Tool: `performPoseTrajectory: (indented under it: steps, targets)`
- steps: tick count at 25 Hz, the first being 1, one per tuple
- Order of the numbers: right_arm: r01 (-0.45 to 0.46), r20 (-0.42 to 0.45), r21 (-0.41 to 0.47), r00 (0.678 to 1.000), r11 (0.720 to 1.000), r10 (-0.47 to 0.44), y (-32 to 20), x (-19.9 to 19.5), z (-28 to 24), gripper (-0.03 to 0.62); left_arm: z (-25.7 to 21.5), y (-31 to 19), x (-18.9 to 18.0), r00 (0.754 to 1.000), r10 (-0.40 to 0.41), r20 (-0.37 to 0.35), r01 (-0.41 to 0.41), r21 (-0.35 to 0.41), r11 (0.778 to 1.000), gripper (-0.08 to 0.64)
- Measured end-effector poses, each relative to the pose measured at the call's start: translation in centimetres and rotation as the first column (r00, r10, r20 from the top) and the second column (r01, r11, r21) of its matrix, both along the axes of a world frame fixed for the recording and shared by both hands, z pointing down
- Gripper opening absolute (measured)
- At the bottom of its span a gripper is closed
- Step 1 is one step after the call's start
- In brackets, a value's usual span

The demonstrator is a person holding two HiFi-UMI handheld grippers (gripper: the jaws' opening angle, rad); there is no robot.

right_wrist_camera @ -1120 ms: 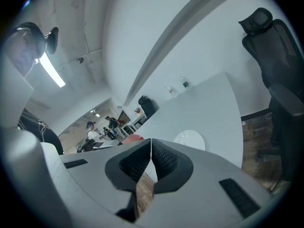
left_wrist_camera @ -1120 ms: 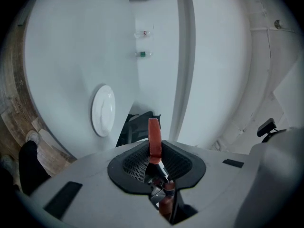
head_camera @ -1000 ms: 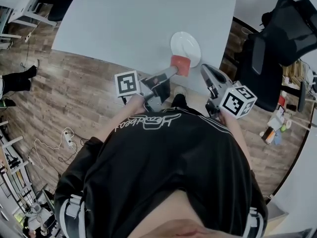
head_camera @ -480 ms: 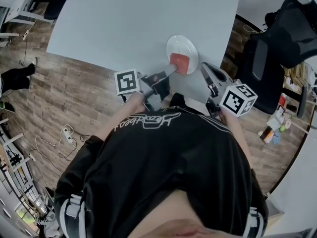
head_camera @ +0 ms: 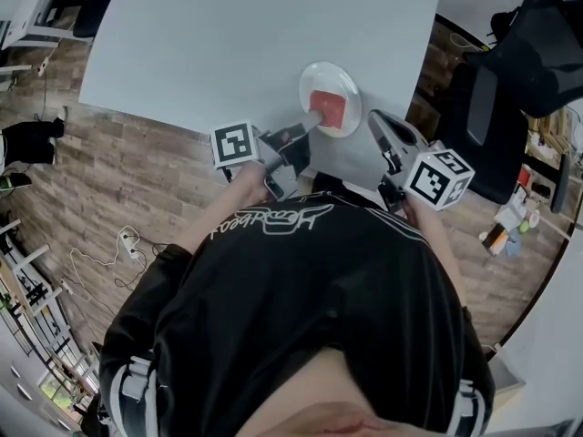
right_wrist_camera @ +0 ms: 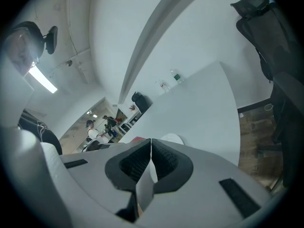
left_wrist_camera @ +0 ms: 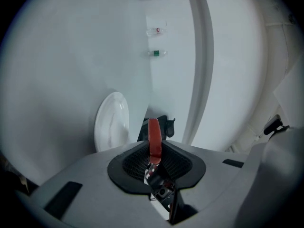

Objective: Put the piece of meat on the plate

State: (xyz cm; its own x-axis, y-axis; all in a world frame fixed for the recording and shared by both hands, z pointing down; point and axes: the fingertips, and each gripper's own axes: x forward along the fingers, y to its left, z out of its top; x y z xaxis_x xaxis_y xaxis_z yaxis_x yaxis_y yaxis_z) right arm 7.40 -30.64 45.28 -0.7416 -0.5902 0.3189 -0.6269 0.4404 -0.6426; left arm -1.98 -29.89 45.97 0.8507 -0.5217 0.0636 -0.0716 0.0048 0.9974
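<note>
The white plate (head_camera: 339, 82) sits near the front edge of the pale grey table (head_camera: 255, 35). My left gripper (head_camera: 319, 115) is shut on the flat red piece of meat (head_camera: 329, 107) and holds it over the plate's middle; whether the meat touches the plate I cannot tell. In the left gripper view the meat (left_wrist_camera: 154, 137) stands on edge between the pads of that left gripper (left_wrist_camera: 154, 148), with the plate (left_wrist_camera: 112, 120) just left of it. My right gripper (head_camera: 378, 127) hovers right of the plate, shut and holding nothing. The right gripper view shows its jaws together (right_wrist_camera: 151, 144) and the plate (right_wrist_camera: 172, 138) beyond.
A black office chair (head_camera: 515, 62) stands right of the table on the wood floor. White cables (head_camera: 118, 248) lie on the floor at the left. Two small bottles (left_wrist_camera: 156, 53) stand at the table's far end. People (right_wrist_camera: 95, 125) are in a distant room.
My left gripper carried the meat from the plate's near rim to over its middle and lower. The right gripper shifted slightly and stayed shut.
</note>
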Motion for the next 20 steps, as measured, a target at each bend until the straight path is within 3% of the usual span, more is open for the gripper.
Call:
performPoseTrajectory:
  steps: [13, 20]
  targets:
    - [-0.022, 0.012, -0.050, 1.000, 0.999, 0.022, -0.8, 0.5, 1.9, 0.012, 4.7, -1.5, 0.0, 0.986, 0.039, 0.164, -0.028, -0.069, 0.997, 0.078]
    - [-0.032, 0.010, -0.072, 0.999, 0.997, 0.033, -1.3, 0.9, 2.5, 0.012, 6.1, -1.9, 0.4, 0.965, 0.083, 0.250, -0.065, -0.079, 0.995, 0.078]
